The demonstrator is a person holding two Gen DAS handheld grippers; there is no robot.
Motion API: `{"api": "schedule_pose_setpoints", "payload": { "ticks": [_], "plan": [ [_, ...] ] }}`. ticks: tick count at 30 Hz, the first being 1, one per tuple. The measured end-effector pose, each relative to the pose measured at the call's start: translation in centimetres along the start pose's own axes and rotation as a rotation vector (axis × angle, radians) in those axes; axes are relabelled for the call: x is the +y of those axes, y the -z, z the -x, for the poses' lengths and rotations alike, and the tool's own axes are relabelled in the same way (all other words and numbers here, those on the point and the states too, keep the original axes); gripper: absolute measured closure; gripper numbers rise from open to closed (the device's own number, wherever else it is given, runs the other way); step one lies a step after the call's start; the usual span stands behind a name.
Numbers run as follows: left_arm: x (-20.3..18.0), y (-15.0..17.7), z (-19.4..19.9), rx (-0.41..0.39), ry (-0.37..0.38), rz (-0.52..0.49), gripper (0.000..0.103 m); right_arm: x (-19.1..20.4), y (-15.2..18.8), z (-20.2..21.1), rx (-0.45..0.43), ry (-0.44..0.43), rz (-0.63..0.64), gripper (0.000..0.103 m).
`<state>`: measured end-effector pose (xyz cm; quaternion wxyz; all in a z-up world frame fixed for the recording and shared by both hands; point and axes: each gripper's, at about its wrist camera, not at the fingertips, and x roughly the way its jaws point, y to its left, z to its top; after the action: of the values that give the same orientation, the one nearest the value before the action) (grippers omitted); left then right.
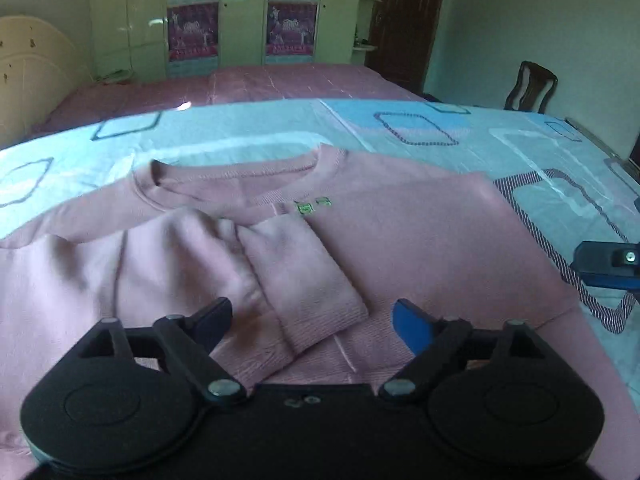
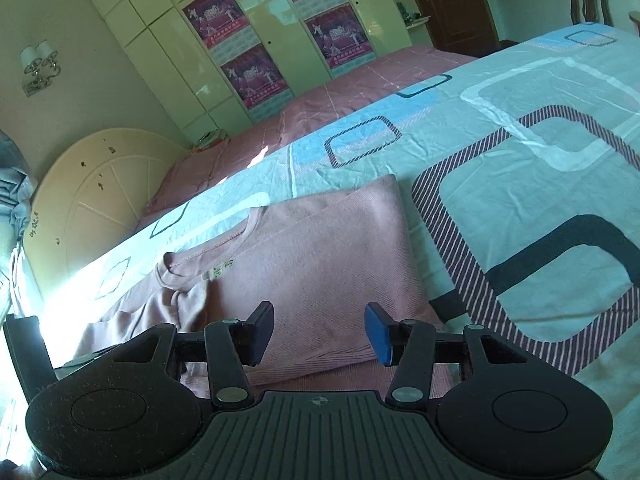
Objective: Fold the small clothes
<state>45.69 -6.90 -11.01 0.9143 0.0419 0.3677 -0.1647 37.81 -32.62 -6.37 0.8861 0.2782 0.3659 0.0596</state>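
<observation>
A pink sweatshirt (image 1: pixel 420 240) lies flat, front up, on a light blue patterned sheet (image 1: pixel 248 128). One sleeve (image 1: pixel 296 272) is folded across the chest, with its ribbed cuff toward me. My left gripper (image 1: pixel 314 320) hovers over that cuff, open wide, and its pads touch nothing. In the right wrist view the sweatshirt (image 2: pixel 320 248) shows its right side folded in with a straight edge. My right gripper (image 2: pixel 320 334) stands open just above that folded part, nothing between its fingers. The right gripper's blue fingertip (image 1: pixel 608 268) shows at the garment's right edge.
The sheet (image 2: pixel 520 160) stretches wide to the right of the garment. Behind it lies a bed with a pink cover (image 1: pixel 248 84), a cream headboard (image 2: pixel 92 184) and a wardrobe with posters (image 1: pixel 192 32). A dark wooden chair (image 1: pixel 530 86) stands at the far right.
</observation>
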Motion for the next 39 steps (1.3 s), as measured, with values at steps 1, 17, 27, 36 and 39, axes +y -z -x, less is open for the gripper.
{"api": "schedule_pose_setpoints", "payload": {
  "ticks": [1, 17, 27, 36, 39],
  "plan": [
    [0.3, 0.2, 1.5, -0.039, -0.026, -0.028, 0.022, 0.3, 0.0, -0.4, 0.011, -0.023, -0.010, 0.053],
    [19.2, 7.1, 9.6, 0.043, -0.338, 0.220, 0.076, 8.8, 1.6, -13.6, 0.268, -0.193, 0.027, 0.053],
    [19.8, 5.6, 7.6, 0.038, -0.272, 0.148, 0.091, 13.2, -0.6, -12.8, 0.197, -0.173, 0.240, 0.098],
    [19.7, 6.7, 7.8, 0.042, -0.262, 0.116, 0.092, 9.4, 0.8, -7.8, 0.051, 0.021, 0.418, 0.098],
    [19.7, 6.5, 7.5, 0.051, -0.262, 0.103, 0.092, 6.1, 3.9, -9.2, 0.121, 0.033, 0.320, 0.098]
  ]
}}
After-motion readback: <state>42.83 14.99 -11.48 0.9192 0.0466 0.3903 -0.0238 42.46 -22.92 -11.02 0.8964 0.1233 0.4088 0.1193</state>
